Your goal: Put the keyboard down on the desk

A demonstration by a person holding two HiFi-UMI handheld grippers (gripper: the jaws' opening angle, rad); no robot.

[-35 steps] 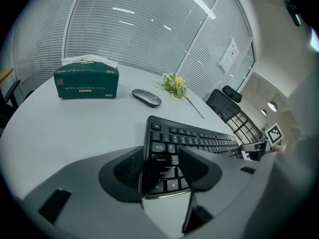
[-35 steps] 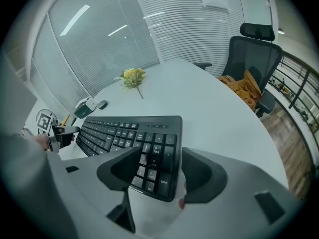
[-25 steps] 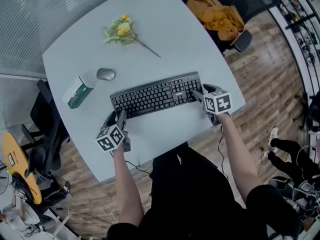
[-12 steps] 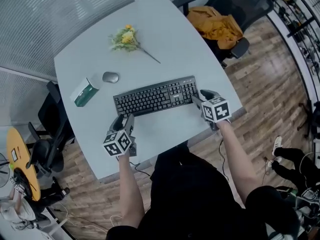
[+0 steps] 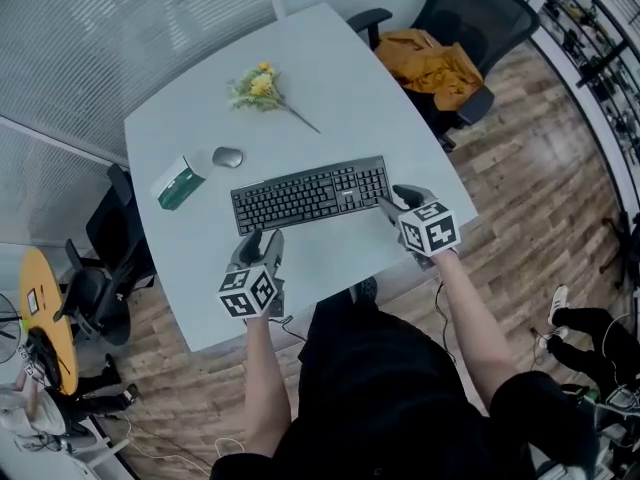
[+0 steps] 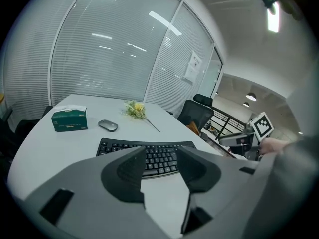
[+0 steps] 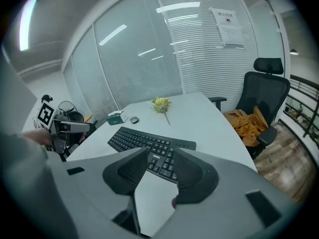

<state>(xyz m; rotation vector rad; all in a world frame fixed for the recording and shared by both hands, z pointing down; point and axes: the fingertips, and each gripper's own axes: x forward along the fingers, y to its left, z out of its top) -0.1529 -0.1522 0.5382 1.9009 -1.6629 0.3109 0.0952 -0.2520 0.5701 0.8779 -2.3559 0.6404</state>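
— What sits at the left of the pale grey desk top (image 5: 340,78)?

— A green cardboard tissue box (image 5: 180,183), and just right of it, apart from it, a small grey computer mouse (image 5: 228,157).

— And the left gripper (image 5: 262,238)?

— It hangs over the near left part of the desk, near side of the keyboard's left end and clear of it. Its jaws stand apart and are closing, with only bare desk and the keys beyond showing in the gap.

— Further right?

— On the far side lies a sprig of yellow flowers with a thin stem (image 5: 262,89). Nearer, the long black keyboard (image 5: 310,194) lies flat on the desk, roughly at its middle, with its right end a little farther away than its left.

— Is the right gripper (image 5: 393,200) on it?

— No. Its tips are just beside the keyboard's near right corner; whether they touch it I cannot tell. The jaws are apart and closing, with nothing clamped between them.

— Past the desk?

— At the far right a black office chair (image 5: 480,8) stands on the wooden floor, with an orange jacket (image 5: 432,60) heaped on its seat.
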